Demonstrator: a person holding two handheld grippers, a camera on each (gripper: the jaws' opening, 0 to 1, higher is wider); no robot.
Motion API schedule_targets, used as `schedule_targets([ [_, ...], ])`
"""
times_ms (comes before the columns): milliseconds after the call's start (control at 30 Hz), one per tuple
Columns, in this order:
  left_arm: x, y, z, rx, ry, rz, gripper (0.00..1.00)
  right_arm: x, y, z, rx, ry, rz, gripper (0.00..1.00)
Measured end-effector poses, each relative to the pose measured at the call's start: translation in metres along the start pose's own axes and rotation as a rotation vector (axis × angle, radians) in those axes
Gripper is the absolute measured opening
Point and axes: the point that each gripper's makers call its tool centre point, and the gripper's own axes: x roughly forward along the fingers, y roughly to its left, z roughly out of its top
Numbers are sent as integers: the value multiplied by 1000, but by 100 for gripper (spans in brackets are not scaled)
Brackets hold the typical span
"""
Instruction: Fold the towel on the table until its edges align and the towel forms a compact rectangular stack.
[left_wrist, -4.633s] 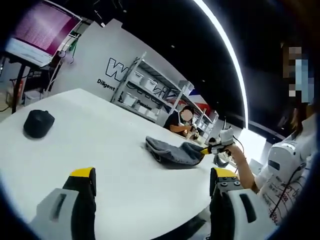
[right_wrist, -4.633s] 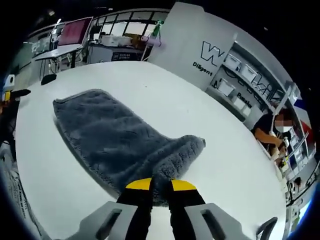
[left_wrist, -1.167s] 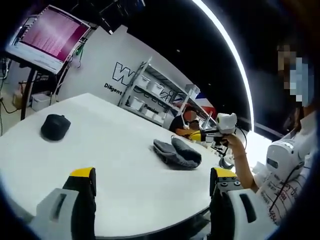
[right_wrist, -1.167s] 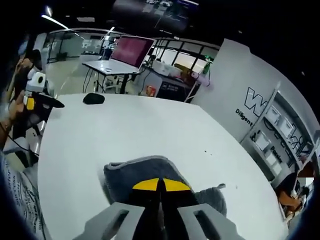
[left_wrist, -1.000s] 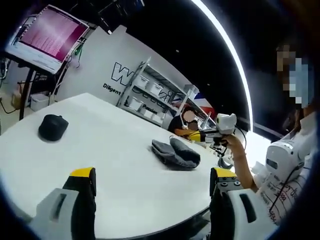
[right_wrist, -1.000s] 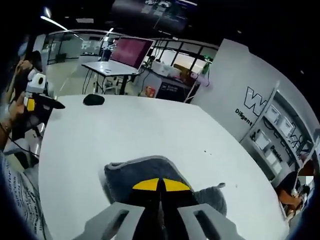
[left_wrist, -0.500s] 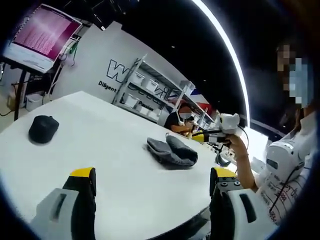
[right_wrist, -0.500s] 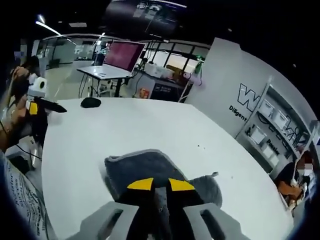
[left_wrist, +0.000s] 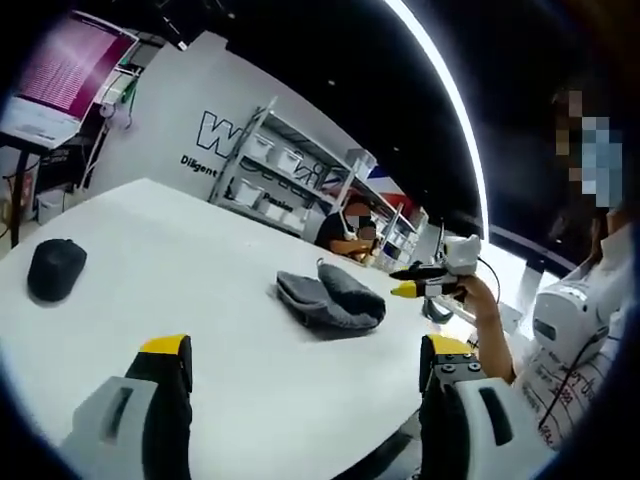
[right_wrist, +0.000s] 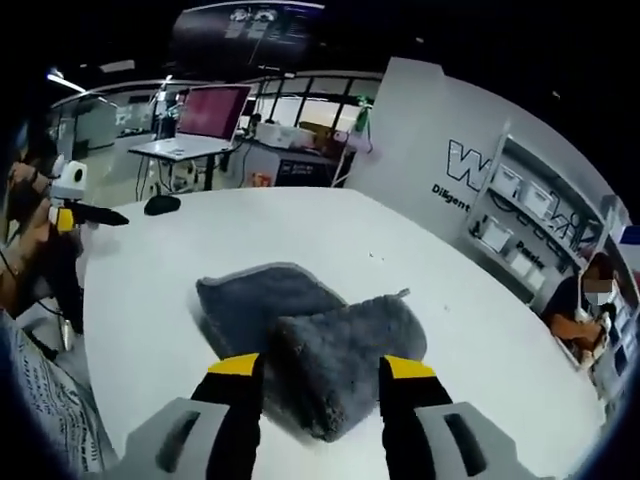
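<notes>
Right gripper (right_wrist: 322, 372) agape over towel (right_wrist: 315, 340)

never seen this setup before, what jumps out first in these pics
The grey towel, folded over on itself, lies on the white round table just ahead of the right gripper, whose yellow-tipped jaws stand open on either side of it. In the left gripper view the left gripper is open too, held back from the towel, and a black cap-like object sits far off on the table.
</notes>
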Motion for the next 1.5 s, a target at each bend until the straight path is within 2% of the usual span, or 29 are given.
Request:
schedule_targets([
  [100,6,-4,-1,4,12,-11,99,-10,-7,-14,32,10,-29,59],
  [333,23,-16,-1,25,44,-51,99,-26,-18,-45,72,36,-72,83],
  [433,32,-26,-5,55,77,-83,99,-29,-17,-54,89,41,-73,88],
  [533,43,-34,-4,61,89,-109,99,-31,-12,-63,96,48,-49,99],
  [567,46,-36,-3,65,92,-113,99,-32,-9,-71,76,77,-37,99],
  [633,54,-39,0,73,94,-125,99,-32,-9,-78,75,74,-40,99],
  [733,67,-45,5,72,87,-150,99,-37,-5,-82,122,44,-13,100],
  [833,82,-54,6,81,111,-181,99,-43,-7,-87,133,35,-20,100],
  [933,104,-63,15,35,84,-219,99,-49,-8,-93,145,30,-31,99],
  [1033,125,-71,21,35,72,-246,99,-52,-6,-100,161,25,-28,99],
  [1200,158,-87,21,67,116,-294,99,-56,0,-112,171,38,-17,99],
  [1333,179,-93,27,86,120,-314,99,-61,0,-114,184,27,-21,99],
  [1500,206,-107,21,134,172,-335,98,-62,7,-122,181,42,-8,99],
])
